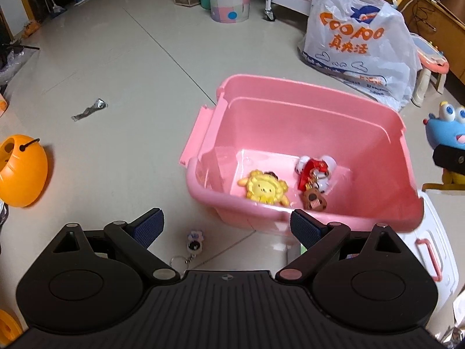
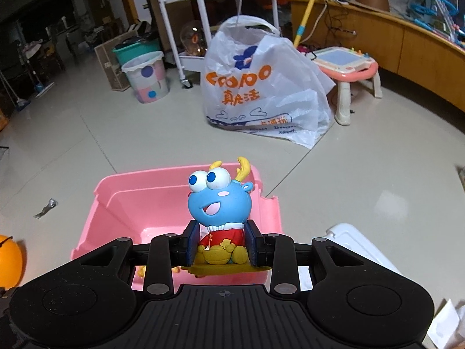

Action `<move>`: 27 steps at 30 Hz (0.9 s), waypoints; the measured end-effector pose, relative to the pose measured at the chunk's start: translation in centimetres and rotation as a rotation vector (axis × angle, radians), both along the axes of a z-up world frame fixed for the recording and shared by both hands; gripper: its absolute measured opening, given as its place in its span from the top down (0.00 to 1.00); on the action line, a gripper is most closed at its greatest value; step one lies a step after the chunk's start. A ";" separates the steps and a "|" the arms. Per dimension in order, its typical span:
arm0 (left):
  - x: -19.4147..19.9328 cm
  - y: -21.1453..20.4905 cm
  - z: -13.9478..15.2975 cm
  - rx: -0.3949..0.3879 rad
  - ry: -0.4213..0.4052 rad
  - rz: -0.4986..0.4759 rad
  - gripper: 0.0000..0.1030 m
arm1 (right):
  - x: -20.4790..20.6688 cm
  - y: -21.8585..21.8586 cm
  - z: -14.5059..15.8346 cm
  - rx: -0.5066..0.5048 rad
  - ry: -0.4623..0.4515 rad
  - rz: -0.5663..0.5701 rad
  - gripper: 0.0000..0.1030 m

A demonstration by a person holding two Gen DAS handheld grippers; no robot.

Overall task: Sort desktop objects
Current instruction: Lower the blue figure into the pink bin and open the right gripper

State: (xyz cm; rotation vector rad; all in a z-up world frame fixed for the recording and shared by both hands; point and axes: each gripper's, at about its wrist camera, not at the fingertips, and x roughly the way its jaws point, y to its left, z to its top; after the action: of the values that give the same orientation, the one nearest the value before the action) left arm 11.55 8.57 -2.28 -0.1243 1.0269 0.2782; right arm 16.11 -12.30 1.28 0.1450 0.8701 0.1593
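Note:
A pink plastic bin (image 1: 290, 110) stands on the tiled floor and shows in the right wrist view (image 2: 151, 200) too. In it lie a yellow lion charm (image 1: 264, 190), a red-and-white plush charm (image 1: 315, 170) and a brown bear charm (image 1: 314, 200). My left gripper (image 1: 229, 226) is open and empty, just in front of the bin's near rim. A small keychain (image 1: 193, 245) lies on the floor between its fingers. My right gripper (image 2: 222, 245) is shut on a blue dragon figure (image 2: 219, 200) and holds it above the bin's near side. The figure also shows at the right edge of the left wrist view (image 1: 447, 133).
A white shopping bag (image 2: 261, 87) stands beyond the bin. An orange round toy (image 1: 21, 171) lies at the left, a foil scrap (image 1: 88, 110) on the floor. A white lid with pink handle (image 1: 433, 250) lies right of the bin. A patterned bucket (image 2: 146, 77), a cart and a pink toy table (image 2: 348, 67) stand at the back.

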 end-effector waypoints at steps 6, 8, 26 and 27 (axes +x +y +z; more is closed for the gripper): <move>0.7 0.4 -0.3 -0.018 -0.006 0.029 0.07 | 3.1 0.6 -2.2 -0.010 0.043 -0.011 0.71; 0.9 0.5 -0.5 -0.026 -0.005 0.040 0.07 | 4.1 1.1 -2.8 -0.024 0.054 0.003 0.71; 1.8 0.4 -2.1 -0.090 0.025 0.066 0.07 | 8.7 5.6 -10.2 -0.107 0.276 0.138 0.71; 1.8 0.4 -2.2 -0.088 0.026 0.066 0.07 | 8.9 6.0 -10.3 -0.125 0.271 0.154 0.71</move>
State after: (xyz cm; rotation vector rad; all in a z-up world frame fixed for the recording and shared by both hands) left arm 13.35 8.93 -4.48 -0.2348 1.0624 0.2952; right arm 24.98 -6.34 -9.00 -0.0191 1.1589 0.2321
